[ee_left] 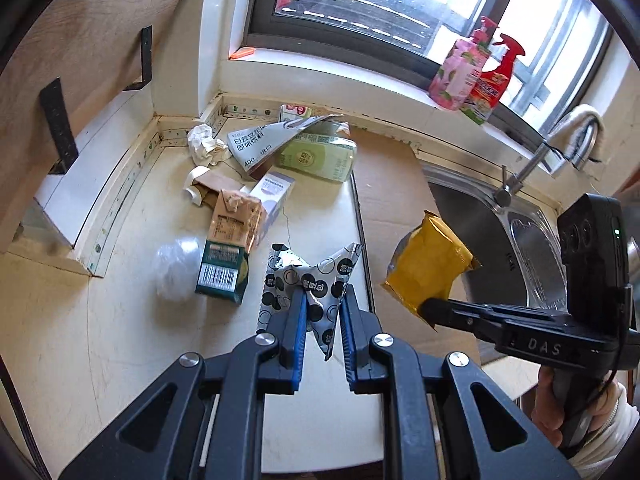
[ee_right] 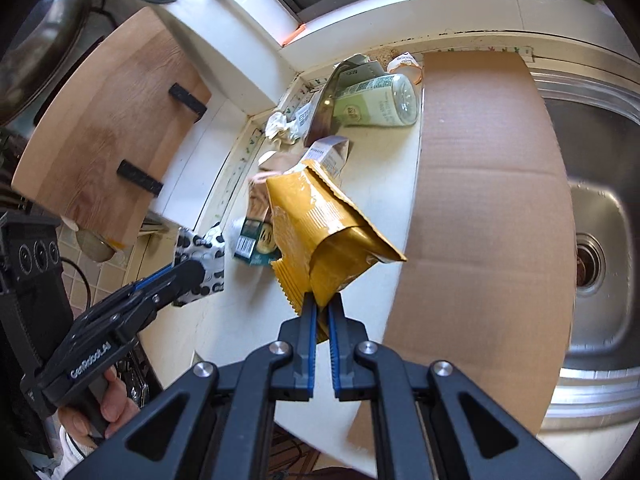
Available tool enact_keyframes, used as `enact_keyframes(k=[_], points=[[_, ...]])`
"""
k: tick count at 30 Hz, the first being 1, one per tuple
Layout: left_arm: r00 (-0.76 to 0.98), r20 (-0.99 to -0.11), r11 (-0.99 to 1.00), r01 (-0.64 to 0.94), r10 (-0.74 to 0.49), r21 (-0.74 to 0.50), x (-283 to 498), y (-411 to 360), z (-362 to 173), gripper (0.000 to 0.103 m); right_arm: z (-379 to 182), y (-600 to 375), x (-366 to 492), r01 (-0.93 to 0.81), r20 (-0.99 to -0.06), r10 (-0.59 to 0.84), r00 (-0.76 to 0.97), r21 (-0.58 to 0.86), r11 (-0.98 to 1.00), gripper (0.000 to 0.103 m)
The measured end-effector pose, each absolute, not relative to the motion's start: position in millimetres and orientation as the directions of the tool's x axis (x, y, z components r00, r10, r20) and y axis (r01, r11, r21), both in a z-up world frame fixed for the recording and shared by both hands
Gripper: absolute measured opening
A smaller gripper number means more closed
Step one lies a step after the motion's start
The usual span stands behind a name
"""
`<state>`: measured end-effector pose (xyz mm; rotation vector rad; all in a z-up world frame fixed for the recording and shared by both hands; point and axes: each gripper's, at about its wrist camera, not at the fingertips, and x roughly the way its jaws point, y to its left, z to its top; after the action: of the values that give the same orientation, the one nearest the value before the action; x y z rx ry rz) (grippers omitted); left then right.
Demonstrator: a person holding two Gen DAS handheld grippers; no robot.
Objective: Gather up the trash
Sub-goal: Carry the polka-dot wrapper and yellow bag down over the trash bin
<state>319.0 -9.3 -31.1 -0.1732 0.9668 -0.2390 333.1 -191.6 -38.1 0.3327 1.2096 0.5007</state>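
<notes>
My left fingers (ee_left: 323, 300) pinched shut on crinkled foil wrapper (ee_left: 310, 276), silver with black dots, twisted like bow, lower centre of left view. My right fingers (ee_right: 322, 308) clamped on glossy mustard-yellow pouch (ee_right: 320, 236), serrated edge, creased, centre of right view; both lifted clear of table. Pale smooth table (ee_left: 120, 340) behind: flattened cartons (ee_left: 228, 248), green bottle (ee_left: 320, 158), crumpled tissue (ee_left: 206, 144). Corrugated cardboard sheet (ee_right: 480, 200) right of them, steel sink (ee_right: 600, 220) at right edge. Window (ee_left: 380, 0) above.
</notes>
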Motion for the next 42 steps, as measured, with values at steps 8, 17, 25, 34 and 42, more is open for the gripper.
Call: enact_keyframes(k=[8,17,25,34,42], points=[[0.534,-0.779,0.944,0.208,-0.329,-0.256,247,5,-34,0.013,-35,-186,243,-0.132,-0.808,0.489,0.33,0.473,0.871,0.005],[0.49,-0.786,0.921,0.292,-0.377,-0.259,166,10,-52,0.013,-50,-165,138,-0.055,-0.828,0.435,0.353,0.446,0.893,0.005],[0.405,-0.812,0.897,0.323,-0.419,-0.302,118,0,-74,0.013,-73,-157,79,-0.006,-0.874,0.399,0.276,0.414,0.91,0.005],[0.331,-0.841,0.891,0.308,-0.428,-0.333,97,-20,-111,0.013,-106,-165,52,0.034,-0.907,0.377,0.189,0.389,0.92,0.005],[0.251,-0.877,0.904,0.24,-0.411,-0.355,83,-28,-185,0.013,-179,-181,42,0.073,-0.924,0.379,0.057,0.383,0.921,0.005]])
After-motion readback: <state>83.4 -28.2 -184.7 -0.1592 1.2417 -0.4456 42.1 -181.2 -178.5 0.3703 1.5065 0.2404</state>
